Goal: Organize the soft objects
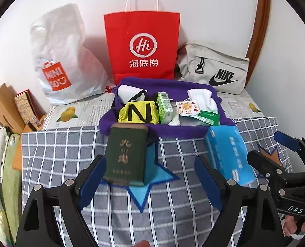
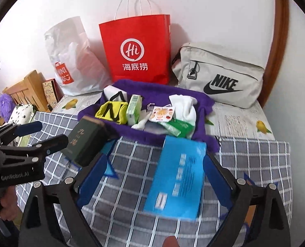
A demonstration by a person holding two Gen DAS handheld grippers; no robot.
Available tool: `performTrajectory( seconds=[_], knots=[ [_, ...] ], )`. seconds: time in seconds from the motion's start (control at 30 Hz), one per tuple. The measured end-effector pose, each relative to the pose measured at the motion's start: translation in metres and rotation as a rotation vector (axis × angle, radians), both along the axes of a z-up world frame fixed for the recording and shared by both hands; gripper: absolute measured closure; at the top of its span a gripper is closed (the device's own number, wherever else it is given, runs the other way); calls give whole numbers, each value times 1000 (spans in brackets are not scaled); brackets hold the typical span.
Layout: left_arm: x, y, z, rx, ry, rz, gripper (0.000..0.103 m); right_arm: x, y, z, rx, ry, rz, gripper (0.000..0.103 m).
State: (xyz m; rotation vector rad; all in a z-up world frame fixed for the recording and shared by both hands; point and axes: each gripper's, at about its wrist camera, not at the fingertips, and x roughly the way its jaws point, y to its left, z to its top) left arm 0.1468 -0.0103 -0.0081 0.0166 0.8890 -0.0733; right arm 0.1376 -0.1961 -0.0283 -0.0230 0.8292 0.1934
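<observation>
On purple cloth (image 1: 132, 127), yellow pouch (image 1: 139, 112), green carton (image 1: 164, 108), white socks (image 1: 202, 98)

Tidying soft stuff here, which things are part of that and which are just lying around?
Part of the job: purple cloth, yellow pouch, white socks, blue tissue pack.

Lying about: green tin, red paper bag, white plastic bag, Nike bag.

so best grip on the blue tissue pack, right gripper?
Pinch the blue tissue pack across its two long sides, coming from above: it lies flat on the checked cloth, long axis running away, already between the open right gripper fingers.
</observation>
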Motion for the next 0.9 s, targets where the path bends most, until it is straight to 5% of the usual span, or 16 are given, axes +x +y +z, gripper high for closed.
performTrajectory(
  seconds=[0.47, 0.9],
  knots=[
    [-85, -4, 14, 29, -69, 35, 10, -91, 10, 18, -22, -63, -19, 0],
    [-111, 2, 13, 5, -73, 41, 10, -115, 11, 18, 10, -71, -24, 0]
  ],
)
